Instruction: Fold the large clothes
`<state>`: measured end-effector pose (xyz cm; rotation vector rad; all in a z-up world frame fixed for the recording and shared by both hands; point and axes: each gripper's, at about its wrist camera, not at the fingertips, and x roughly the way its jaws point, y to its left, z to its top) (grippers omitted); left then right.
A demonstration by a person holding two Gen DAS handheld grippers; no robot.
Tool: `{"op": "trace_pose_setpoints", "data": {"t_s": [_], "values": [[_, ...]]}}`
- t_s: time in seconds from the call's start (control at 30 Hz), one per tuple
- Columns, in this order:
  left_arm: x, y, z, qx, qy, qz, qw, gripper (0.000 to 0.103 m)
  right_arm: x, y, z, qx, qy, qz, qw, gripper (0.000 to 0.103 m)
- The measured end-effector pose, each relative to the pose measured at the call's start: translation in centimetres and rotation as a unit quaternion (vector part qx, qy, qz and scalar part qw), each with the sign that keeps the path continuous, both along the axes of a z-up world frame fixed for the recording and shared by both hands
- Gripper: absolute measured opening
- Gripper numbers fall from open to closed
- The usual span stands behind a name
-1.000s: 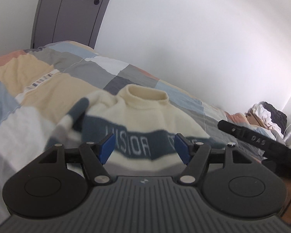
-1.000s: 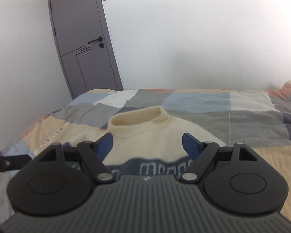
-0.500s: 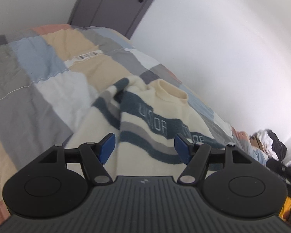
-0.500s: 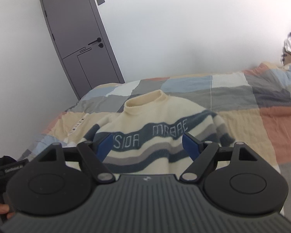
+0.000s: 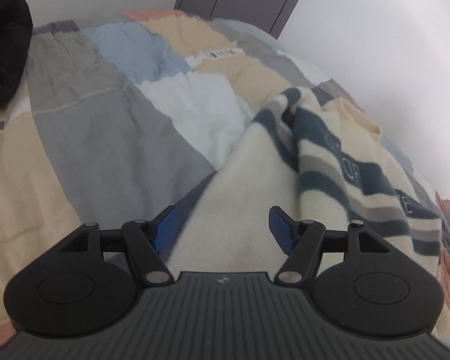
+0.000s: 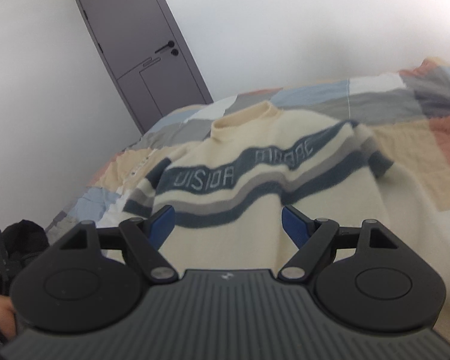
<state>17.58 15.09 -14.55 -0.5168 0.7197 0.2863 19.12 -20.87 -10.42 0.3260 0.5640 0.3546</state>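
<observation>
A cream turtleneck sweater with blue and grey wavy stripes and lettering lies face up on the patchwork bed, collar toward the far wall. Its left sleeve lies along the body in the left wrist view. My left gripper is open, just above that sleeve near the sweater's left side. My right gripper is open above the sweater's lower body. Neither holds anything.
The bed has a patchwork quilt of grey, blue, beige and orange. A grey door stands at the back left. A black garment lies at the bed's left edge. White walls close behind.
Both grippers have dropped lower and nearer to the sweater. The left one swung left over the sleeve; more of the sweater's front shows in the right wrist view.
</observation>
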Motion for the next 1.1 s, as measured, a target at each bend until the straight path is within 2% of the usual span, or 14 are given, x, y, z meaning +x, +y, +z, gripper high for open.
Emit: {"op": "trace_pose_setpoints", "data": {"t_s": [0.03,0.07,0.1,0.13,0.2,0.3,0.43,0.5,0.63,0.73,0.83,0.93,0.97,1.1], "values": [[0.5,-0.2,-0.5,-0.003,0.005,0.001,1.0,0.071,0.5,0.2,-0.7,-0.008,0.0,0.002,1.0,0.08],[0.9,-0.4,-1.1,-0.004,0.01,0.003,0.9999,0.064,0.9,0.2,-1.2,-0.016,0.002,0.003,1.0,0.08],[1.2,-0.5,-1.6,-0.002,0.016,0.004,0.9999,0.041,1.6,0.2,-1.8,-0.023,0.008,0.004,1.0,0.08],[1.6,-0.7,-2.1,0.001,0.026,0.008,0.9996,0.028,2.1,0.1,-2.3,-0.024,0.013,0.002,1.0,0.08],[1.8,-0.7,-2.3,0.002,0.025,0.011,0.9996,0.009,3.0,-0.1,-3.0,-0.018,0.026,-0.003,0.999,0.08],[2.0,0.0,-0.6,0.007,0.0,0.006,1.0,0.007,3.9,0.0,-3.7,-0.021,0.034,-0.007,0.999,0.08],[3.4,2.5,3.4,0.019,-0.023,0.009,0.9995,0.006,3.9,0.2,-3.8,-0.03,0.02,-0.004,0.999,0.08],[5.0,4.5,5.8,0.058,-0.024,0.019,0.9979,0.006,4.0,0.2,-3.8,-0.032,0.014,-0.002,0.999,0.08],[8.7,9.8,10.0,0.147,-0.011,0.065,0.987,0.005,4.3,0.2,-3.5,-0.039,-0.006,-0.012,0.999,0.08],[11.7,14.6,11.6,0.173,0.006,0.109,0.9789,0.005,4.9,0.3,-3.4,-0.044,-0.014,-0.021,0.999,0.08],[15.0,18.6,10.8,0.192,0.023,0.142,0.9708,0.005,5.7,0.1,-3.5,-0.046,-0.019,-0.033,0.998,0.08],[17.9,20.4,7.4,0.204,0.055,0.136,0.9678,0.005,6.6,-0.1,-4.0,-0.049,-0.014,-0.038,0.998,0.08],[18.8,20.9,5.9,0.204,0.073,0.139,0.9663,0.005,6.9,-0.2,-4.3,-0.048,-0.01,-0.038,0.998,0.08],[20.6,22.4,0.8,0.172,0.105,0.144,0.9689,0.005,8.1,0.2,-5.3,-0.054,0.0,-0.034,0.998,0.08]]}}
